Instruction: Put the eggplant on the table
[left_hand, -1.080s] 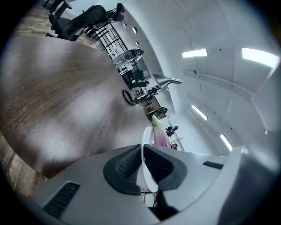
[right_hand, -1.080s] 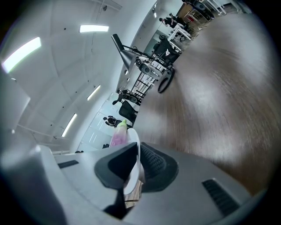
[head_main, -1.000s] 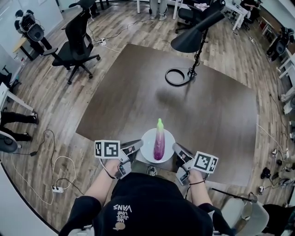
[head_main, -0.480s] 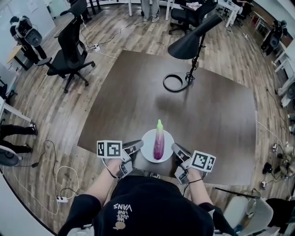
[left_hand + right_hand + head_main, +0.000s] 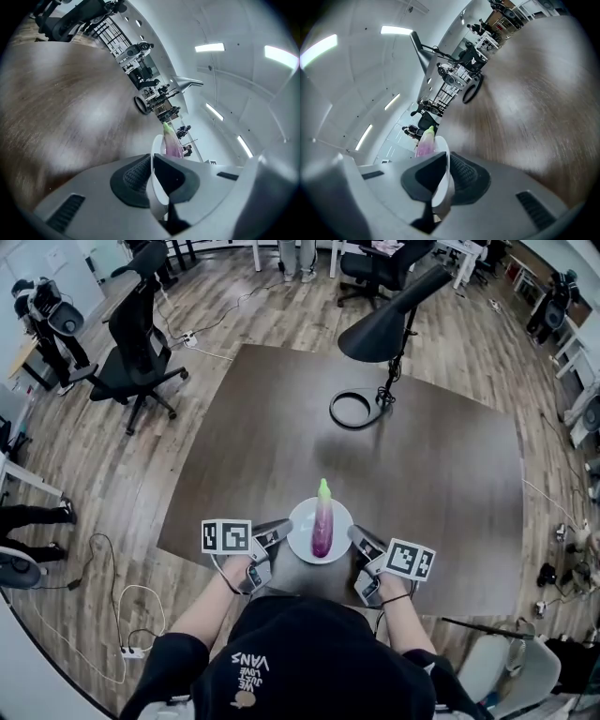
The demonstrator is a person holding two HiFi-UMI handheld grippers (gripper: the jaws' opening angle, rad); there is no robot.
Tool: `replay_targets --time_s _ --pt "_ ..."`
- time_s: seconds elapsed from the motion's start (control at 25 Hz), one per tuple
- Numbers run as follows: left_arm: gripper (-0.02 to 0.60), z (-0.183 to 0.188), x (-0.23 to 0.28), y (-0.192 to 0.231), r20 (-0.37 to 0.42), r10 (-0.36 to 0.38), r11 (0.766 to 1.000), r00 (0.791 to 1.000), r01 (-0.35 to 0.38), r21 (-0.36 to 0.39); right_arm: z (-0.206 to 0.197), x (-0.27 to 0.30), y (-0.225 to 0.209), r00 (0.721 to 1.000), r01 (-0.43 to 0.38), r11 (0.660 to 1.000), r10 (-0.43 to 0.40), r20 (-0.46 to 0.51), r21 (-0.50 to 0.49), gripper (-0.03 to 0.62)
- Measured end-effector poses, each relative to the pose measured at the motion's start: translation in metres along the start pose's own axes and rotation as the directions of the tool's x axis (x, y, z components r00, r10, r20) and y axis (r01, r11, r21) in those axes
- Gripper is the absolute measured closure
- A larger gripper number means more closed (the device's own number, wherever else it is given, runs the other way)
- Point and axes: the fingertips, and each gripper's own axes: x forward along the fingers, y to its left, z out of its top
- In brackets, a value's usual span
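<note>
A purple eggplant with a green tip lies lengthwise on a white plate held over the near edge of the dark brown table. My left gripper is shut on the plate's left rim, and my right gripper is shut on its right rim. In the left gripper view the plate's rim is pinched between the jaws, with the eggplant beyond. The right gripper view shows the same clamp on the plate's rim and the eggplant.
A black desk lamp with a ring base stands at the table's far side. Black office chairs are on the wood floor to the left. Cables and a power strip lie on the floor at lower left.
Both grippers and the plate with the eggplant have shifted slightly toward the table; the camera view has drifted a little too.
</note>
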Motion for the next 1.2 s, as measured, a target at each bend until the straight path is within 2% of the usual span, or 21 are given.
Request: replay_targets --time_s 0.6,0.8,1.2 --pt "0.551 -0.001 0.028 0.036 -0.085 0.078 0.997 0.993 -0.077 0.010 0.000 0.021 -0.036 0.997 0.067 0.998 -0.068 -0.033 -0.005 0.560" --pt "0.551 -0.008 0.033 0.051 -0.127 0.126 0.992 0.984 -0.129 -0.014 -0.006 0.027 -0.045 0.994 0.090 0.996 -0.090 -0.056 0.002 0.560" --pt "0.548 -0.013 0.039 0.067 -0.196 0.204 0.978 0.959 -0.210 -0.010 -0.011 0.038 -0.060 0.984 0.132 0.991 -0.131 -0.119 -0.007 0.560"
